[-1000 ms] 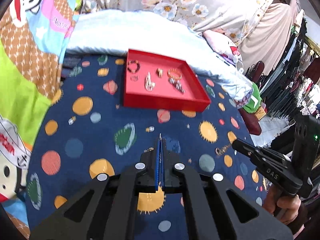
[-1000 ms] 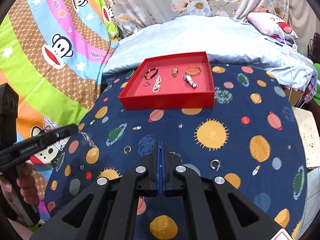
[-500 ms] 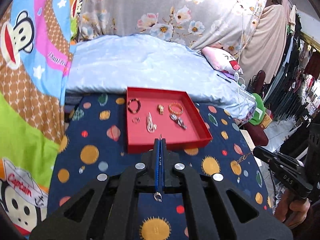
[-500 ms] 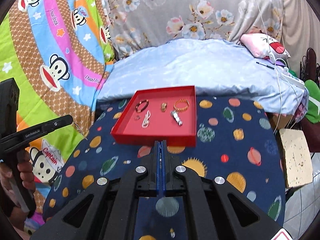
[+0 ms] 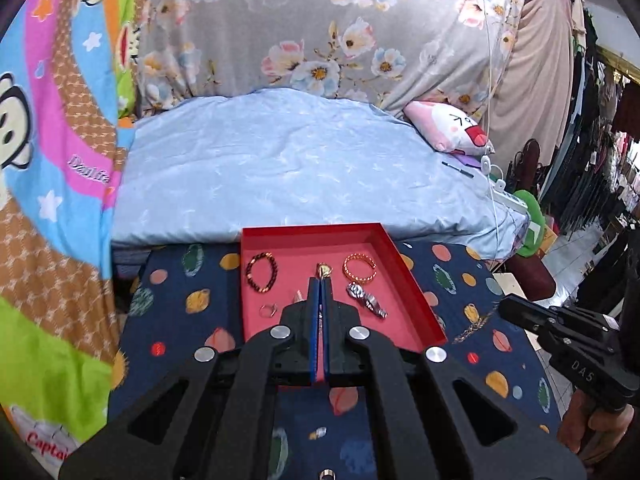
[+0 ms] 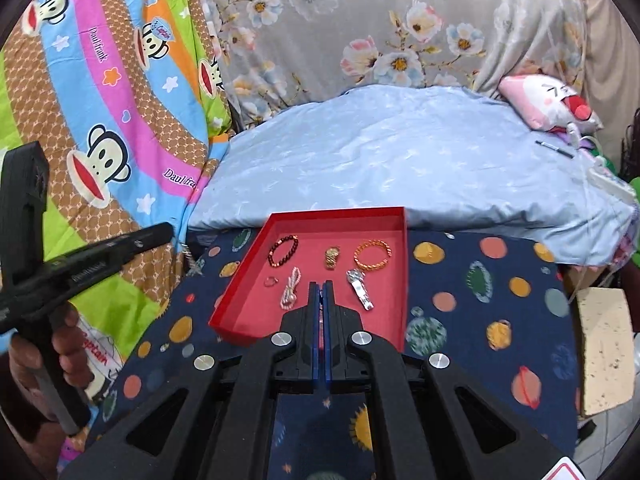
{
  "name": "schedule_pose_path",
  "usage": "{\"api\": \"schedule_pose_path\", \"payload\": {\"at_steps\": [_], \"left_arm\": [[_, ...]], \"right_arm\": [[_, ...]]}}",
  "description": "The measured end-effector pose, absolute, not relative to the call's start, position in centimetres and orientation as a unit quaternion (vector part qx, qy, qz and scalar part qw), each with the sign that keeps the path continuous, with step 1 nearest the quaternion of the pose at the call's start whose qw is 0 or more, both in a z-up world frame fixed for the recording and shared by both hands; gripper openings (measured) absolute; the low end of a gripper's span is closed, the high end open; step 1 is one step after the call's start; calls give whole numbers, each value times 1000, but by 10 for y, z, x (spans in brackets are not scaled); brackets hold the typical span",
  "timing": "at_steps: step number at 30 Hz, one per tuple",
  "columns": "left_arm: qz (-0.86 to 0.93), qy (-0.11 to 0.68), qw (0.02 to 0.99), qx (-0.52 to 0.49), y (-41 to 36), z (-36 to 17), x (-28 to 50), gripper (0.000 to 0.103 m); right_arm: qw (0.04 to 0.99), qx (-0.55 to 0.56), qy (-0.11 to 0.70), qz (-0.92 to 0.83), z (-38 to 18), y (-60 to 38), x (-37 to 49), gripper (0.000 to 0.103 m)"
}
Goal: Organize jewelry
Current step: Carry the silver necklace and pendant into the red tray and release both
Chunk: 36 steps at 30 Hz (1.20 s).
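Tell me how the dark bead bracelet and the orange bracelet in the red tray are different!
The dark bead bracelet is deep reddish-brown; the orange bracelet is bright orange-gold. The dark one is made of round beads and looks oval, while the orange one looks twisted and rounder. The dark one lies on the tray's left side, the orange one on its right. Both lie flat at the far end of the red tray, touching nothing else.

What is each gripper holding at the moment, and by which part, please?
The left gripper pinches a thin chain by its upper end; the right gripper likewise pinches a second chain. Both dangle from shut fingertips.
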<state>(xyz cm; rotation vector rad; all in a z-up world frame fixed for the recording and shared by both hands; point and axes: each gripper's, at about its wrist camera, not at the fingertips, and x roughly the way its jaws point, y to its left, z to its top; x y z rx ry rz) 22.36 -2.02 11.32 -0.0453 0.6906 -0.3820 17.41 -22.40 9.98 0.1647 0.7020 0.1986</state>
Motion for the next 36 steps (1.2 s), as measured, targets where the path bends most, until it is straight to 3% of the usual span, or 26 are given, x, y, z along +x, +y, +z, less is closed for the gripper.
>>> {"api": "schedule_pose_path", "payload": {"at_steps": [19,36], "left_arm": [[-168,393,904,-11,-65,44,356,0],[-147,426,893,-10,-71,1,394,0]], "right_arm": [[900,84,410,118,22,-187,297,1],[885,77,441,126,-18,-174,326,1]]}}
